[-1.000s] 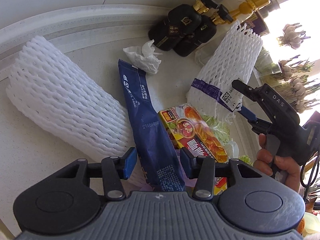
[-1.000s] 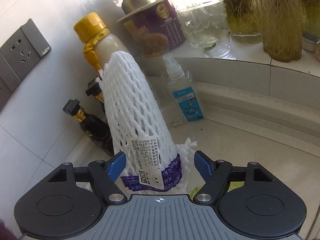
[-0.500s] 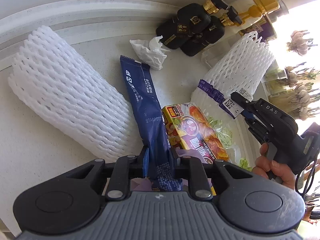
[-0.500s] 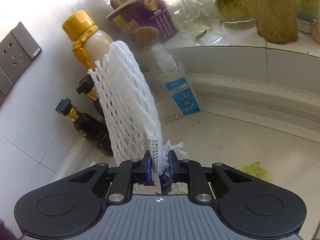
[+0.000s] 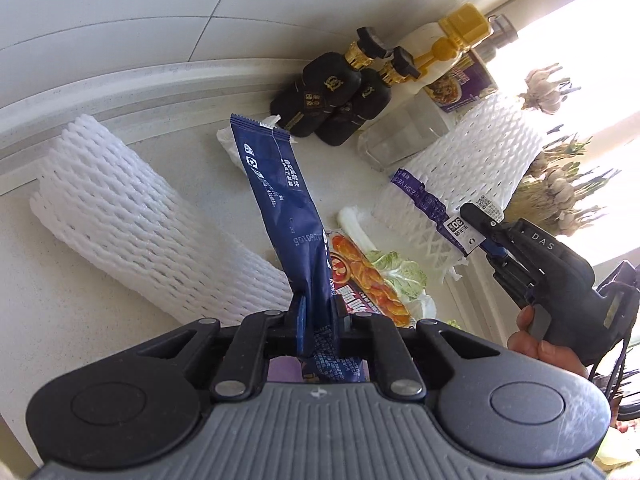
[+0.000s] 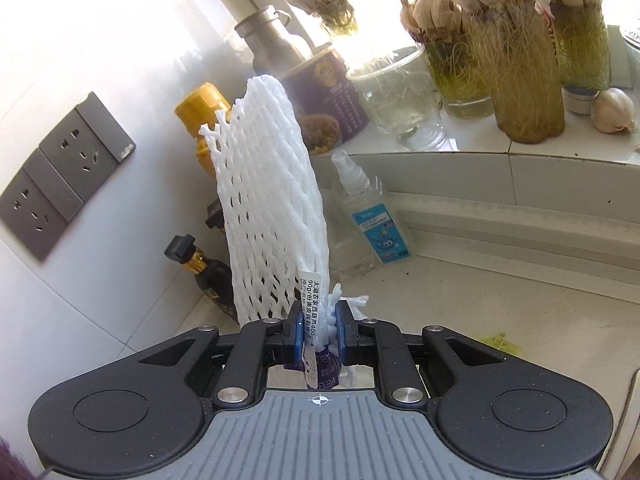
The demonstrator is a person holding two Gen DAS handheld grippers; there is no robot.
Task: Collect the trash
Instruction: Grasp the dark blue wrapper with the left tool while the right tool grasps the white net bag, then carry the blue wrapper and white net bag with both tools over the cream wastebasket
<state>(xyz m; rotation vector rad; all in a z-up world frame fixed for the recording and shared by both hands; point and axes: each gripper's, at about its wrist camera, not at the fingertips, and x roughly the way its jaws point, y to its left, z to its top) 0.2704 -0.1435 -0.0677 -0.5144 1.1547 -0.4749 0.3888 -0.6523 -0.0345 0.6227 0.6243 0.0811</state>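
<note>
My left gripper is shut on a long dark blue wrapper and holds it lifted off the counter. My right gripper is shut on the labelled end of a white foam net sleeve, which stands up from it; the same sleeve and right gripper show in the left wrist view. On the counter lie a larger white foam net sleeve, a colourful snack wrapper, a crumpled tissue and cabbage scraps.
Dark sauce bottles and a yellow-capped bottle stand against the wall. A spray bottle, purple can, glass jar and sprouting garlic jars sit near the window ledge. Wall sockets are on the left.
Both grippers closed from open, the left on the blue wrapper, the right on the foam sleeve. Both have since lifted their items off the counter.
</note>
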